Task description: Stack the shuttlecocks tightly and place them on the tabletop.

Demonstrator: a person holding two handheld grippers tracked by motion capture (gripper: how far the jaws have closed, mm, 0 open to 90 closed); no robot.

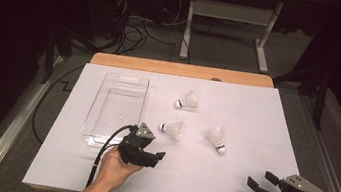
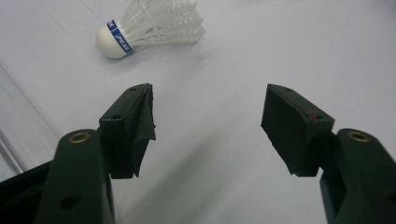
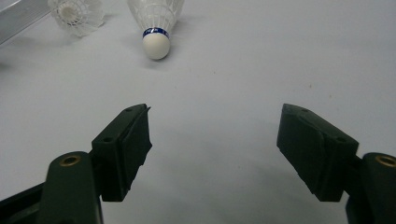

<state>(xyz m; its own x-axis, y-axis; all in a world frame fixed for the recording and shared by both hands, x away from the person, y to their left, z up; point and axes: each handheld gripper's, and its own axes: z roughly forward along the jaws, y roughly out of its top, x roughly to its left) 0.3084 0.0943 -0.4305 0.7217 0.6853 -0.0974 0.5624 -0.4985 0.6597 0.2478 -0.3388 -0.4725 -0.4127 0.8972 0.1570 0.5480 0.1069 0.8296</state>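
Note:
Three white feather shuttlecocks lie on the white table sheet (image 1: 256,118): one at the back (image 1: 188,101), one in the middle (image 1: 172,128), one to the right (image 1: 216,139). My left gripper (image 1: 154,150) is open just in front of the middle one, nothing between its jaws. From the left gripper (image 2: 208,116), that shuttlecock (image 2: 154,23) lies on its side ahead, cork to the left. My right gripper (image 1: 260,180) is open near the front right edge. From the right gripper (image 3: 215,135), the right shuttlecock (image 3: 156,23) points its cork towards me and the middle shuttlecock (image 3: 77,14) lies further left.
A clear plastic bin (image 1: 116,108) lies at the left of the sheet, close beside my left gripper; its wall (image 3: 18,14) crosses the top left of the right gripper view. A bare wooden strip (image 1: 182,70) runs along the table's far edge. Cables and table legs fill the floor beyond.

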